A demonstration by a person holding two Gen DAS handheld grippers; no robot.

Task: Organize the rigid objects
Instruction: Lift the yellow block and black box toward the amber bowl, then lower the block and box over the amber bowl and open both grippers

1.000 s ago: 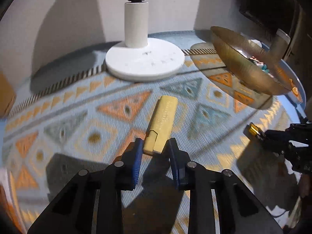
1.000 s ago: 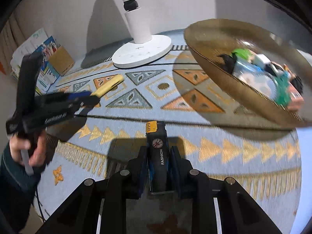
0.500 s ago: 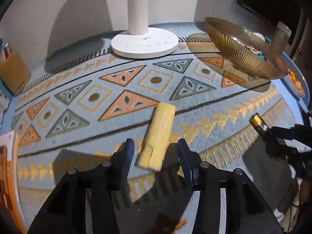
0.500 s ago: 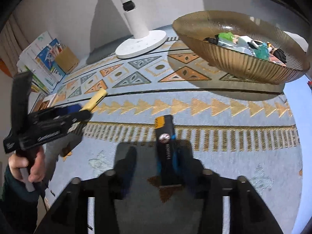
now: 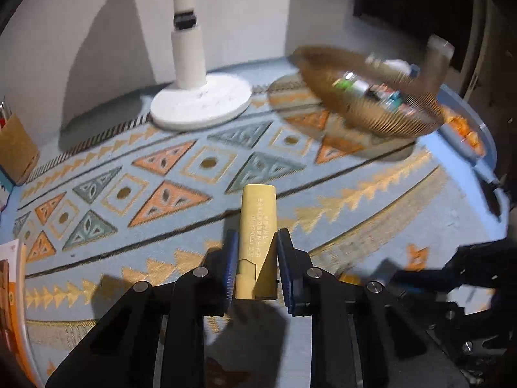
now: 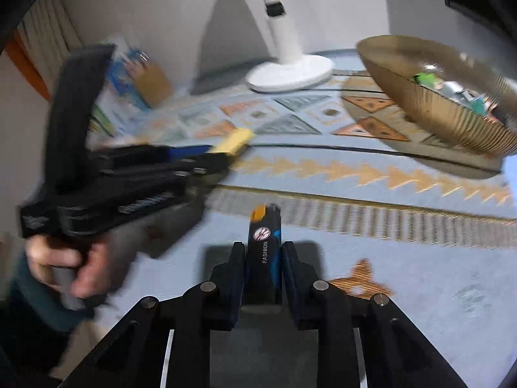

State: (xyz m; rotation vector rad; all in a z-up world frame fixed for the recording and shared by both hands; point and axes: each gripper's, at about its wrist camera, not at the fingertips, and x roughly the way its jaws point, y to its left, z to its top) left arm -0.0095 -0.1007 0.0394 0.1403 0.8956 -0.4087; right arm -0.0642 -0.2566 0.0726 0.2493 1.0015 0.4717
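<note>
My left gripper (image 5: 257,237) has its jaws closing onto a pale yellow flat case (image 5: 258,213); both pads press its sides and it sticks out forward above the patterned cloth (image 5: 161,174). In the right wrist view the same case (image 6: 236,140) shows at the tips of the left gripper (image 6: 223,156), held by a hand (image 6: 64,265). The jaws of my right gripper (image 6: 263,247) are closing onto a black lighter (image 6: 265,229) with an orange top, and the pads press on it. A ribbed golden bowl (image 5: 371,116) (image 6: 436,110) holding several small items sits at the right.
A white lamp base (image 5: 200,103) (image 6: 290,72) with its pole stands at the back by the wall. A brown holder (image 5: 13,152) sits at the left edge, with books (image 6: 113,103) near it. The round table's edge (image 5: 484,168) curves along the right.
Half a second ago both pairs of jaws stood apart around the case and the lighter. Now both are shut on them. Both hands have shifted and the views are blurred.
</note>
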